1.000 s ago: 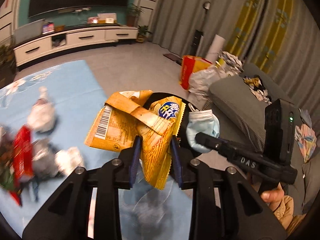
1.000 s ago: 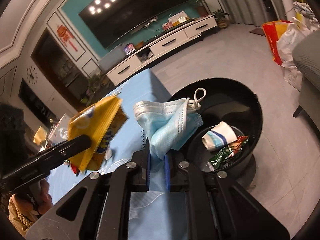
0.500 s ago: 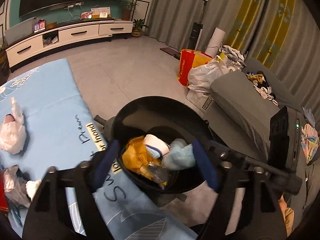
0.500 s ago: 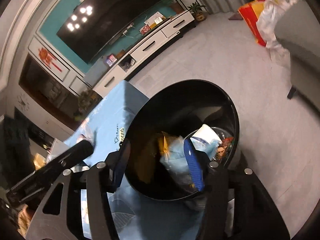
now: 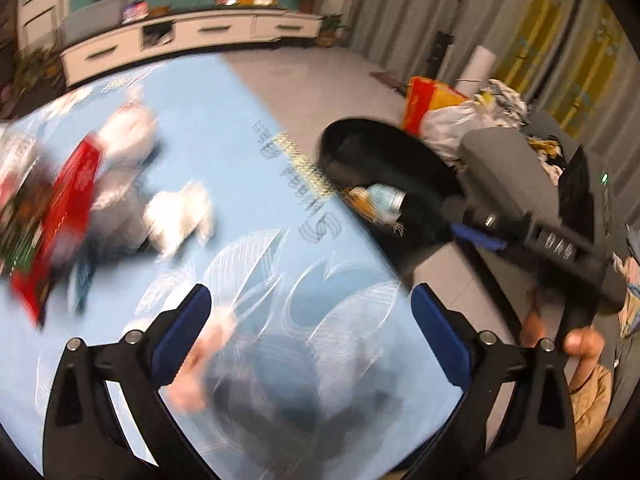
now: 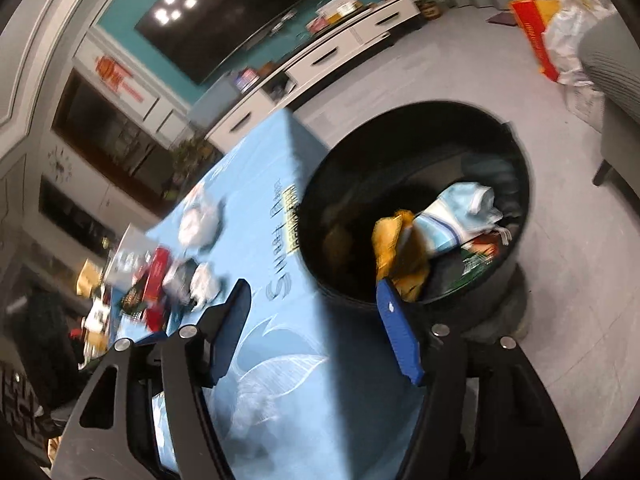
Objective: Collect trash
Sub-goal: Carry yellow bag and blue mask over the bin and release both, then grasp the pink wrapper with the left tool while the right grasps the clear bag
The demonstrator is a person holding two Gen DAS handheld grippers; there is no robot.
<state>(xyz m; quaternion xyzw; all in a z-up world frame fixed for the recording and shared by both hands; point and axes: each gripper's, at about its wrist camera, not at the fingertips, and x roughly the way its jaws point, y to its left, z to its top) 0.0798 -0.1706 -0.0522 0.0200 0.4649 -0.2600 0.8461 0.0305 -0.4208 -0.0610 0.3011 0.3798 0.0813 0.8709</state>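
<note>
In the left wrist view, the litter on the light blue printed tablecloth [image 5: 224, 152] is smeared by motion: a red wrapper [image 5: 68, 208] and white crumpled pieces [image 5: 180, 216] can be made out, but no lettering can be read. A pale blurred patch [image 5: 200, 364] between the blue-padded fingers cannot be identified. The round black trash bin [image 5: 384, 148] is partly hidden behind the table edge. In the right wrist view, the heap of small packets [image 6: 140, 284] is too blurred to be sorted.
</note>
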